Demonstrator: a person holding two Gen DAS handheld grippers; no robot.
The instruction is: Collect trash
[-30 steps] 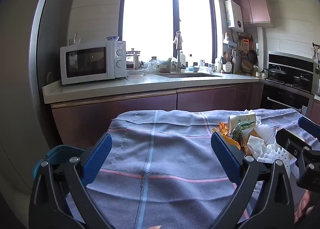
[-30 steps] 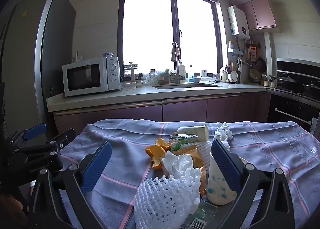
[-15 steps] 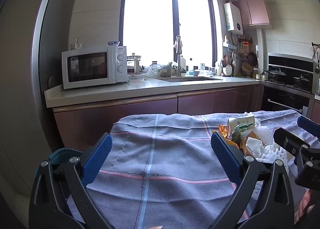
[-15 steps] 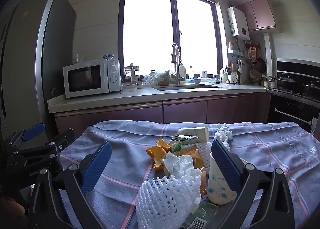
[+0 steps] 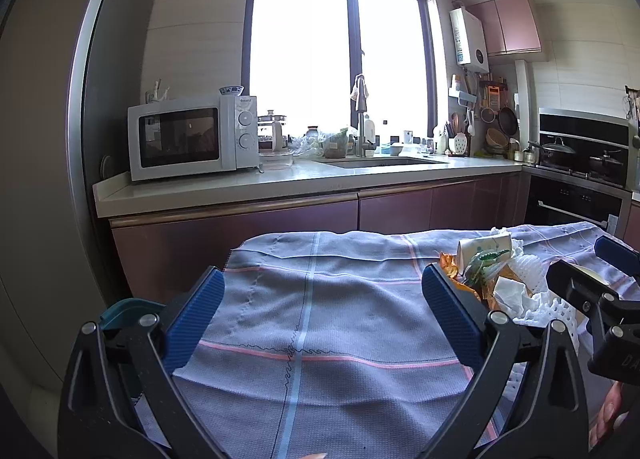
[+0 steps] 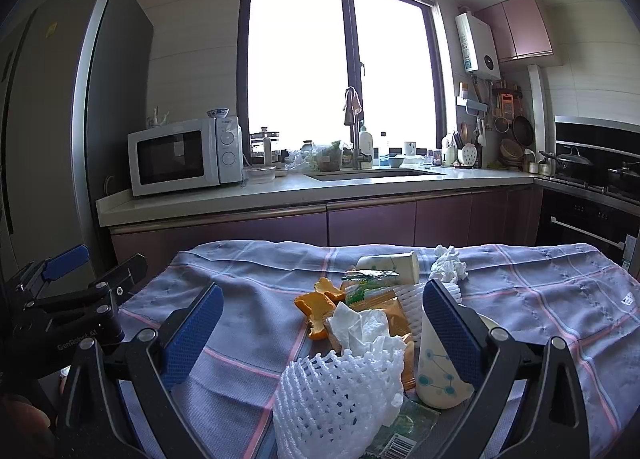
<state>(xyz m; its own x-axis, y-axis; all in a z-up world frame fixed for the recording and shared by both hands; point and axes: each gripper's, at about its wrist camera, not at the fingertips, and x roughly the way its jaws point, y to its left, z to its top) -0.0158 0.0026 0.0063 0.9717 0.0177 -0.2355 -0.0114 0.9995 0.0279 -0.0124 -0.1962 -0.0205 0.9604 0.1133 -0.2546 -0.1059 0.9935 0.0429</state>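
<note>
Both tongs were held apart and empty. The trash heap point(image 6: 360, 323) lay gathered between the right tongs point(image 6: 322, 319), whereas only bare cloth point(image 5: 312, 323) faced the left tongs point(image 5: 322, 305).

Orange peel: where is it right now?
In the right wrist view the orange peel lies on the checked cloth at the left edge of the trash pile, beside the crumpled tissue, between the open right gripper fingers.

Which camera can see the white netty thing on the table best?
The right wrist view. The white foam net sits close and whole, in front of the crumpled tissue. In the left wrist view only a bit of it peeks out at the edge, partly hidden behind the right gripper.
</note>
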